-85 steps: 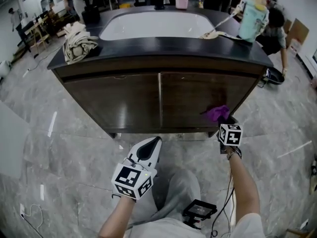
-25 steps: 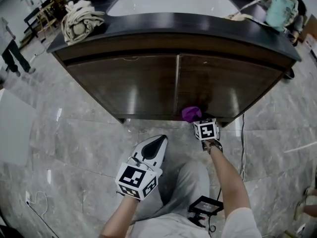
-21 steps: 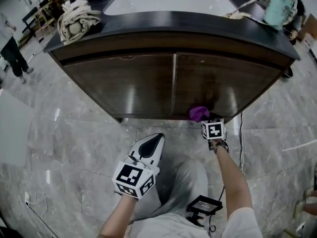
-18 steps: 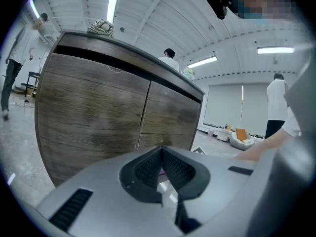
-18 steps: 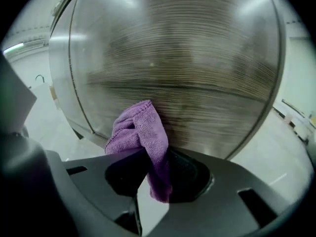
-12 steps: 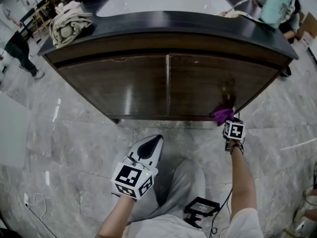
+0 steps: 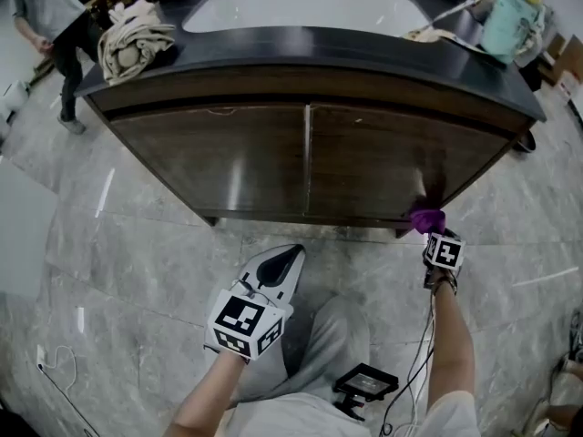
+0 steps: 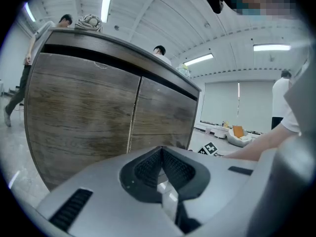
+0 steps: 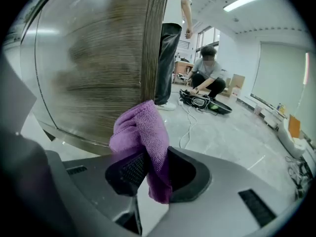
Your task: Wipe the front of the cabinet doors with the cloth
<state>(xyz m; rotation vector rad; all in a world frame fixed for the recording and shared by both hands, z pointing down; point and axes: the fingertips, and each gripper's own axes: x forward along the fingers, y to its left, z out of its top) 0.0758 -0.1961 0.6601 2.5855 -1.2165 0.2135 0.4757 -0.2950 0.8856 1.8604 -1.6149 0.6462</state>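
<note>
A dark wooden cabinet with two doors [image 7: 301, 162] stands under a black counter. My right gripper [image 7: 434, 230] is shut on a bunched purple cloth [image 7: 426, 218] and holds it at the bottom right corner of the right door [image 9: 98, 68]. In the right gripper view the purple cloth [image 9: 143, 137] sticks up from between the jaws, close to the door's right edge. My left gripper [image 7: 284, 264] hangs low over the floor in front of the cabinet, shut and with nothing in it; its view faces both doors [image 8: 108, 107].
A bundled beige cloth [image 7: 132, 44] lies on the counter's left end and a pale green container [image 7: 506, 16] on its right end. A person [image 7: 55, 25] walks at the far left. Another person [image 9: 207, 78] crouches by cables on the floor beyond the cabinet's right side.
My right gripper has swept the purple cloth to the right along the bottom of the right door, from near the middle seam to the door's right corner. The left gripper has stayed about where it was.
</note>
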